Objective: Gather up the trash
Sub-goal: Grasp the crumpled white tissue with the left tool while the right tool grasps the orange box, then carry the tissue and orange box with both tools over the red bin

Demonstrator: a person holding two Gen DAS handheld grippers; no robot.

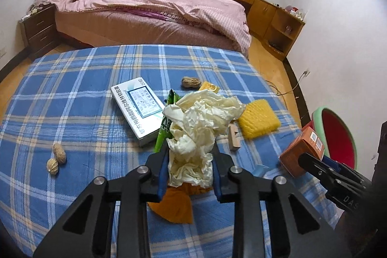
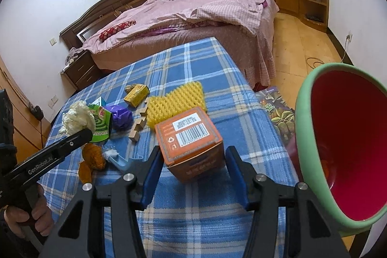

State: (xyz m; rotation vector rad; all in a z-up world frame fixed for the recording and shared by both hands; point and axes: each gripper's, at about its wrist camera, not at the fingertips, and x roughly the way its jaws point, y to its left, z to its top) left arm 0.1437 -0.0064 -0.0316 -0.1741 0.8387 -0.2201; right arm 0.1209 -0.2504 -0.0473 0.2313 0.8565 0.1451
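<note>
My left gripper (image 1: 189, 156) is shut on a crumpled cream paper wad (image 1: 200, 117) and holds it above the blue plaid table (image 1: 72, 93); the wad also shows in the right wrist view (image 2: 78, 116). My right gripper (image 2: 193, 156) holds an orange barcode box (image 2: 191, 139) between its blue pads, beside the red bin with a green rim (image 2: 343, 149). That box and bin show at the right in the left wrist view (image 1: 302, 149), (image 1: 336, 134). An orange peel (image 1: 174, 204) lies under the left gripper.
On the table lie a white medicine box (image 1: 137, 108), a green wrapper (image 2: 100, 123), a purple bag (image 2: 121, 116), yellow foam (image 2: 176, 102), a small yellow box (image 2: 136, 93), wooden blocks (image 2: 137, 129), peanuts and a walnut (image 1: 56, 157), a blue scoop (image 2: 122, 160). A bed stands beyond.
</note>
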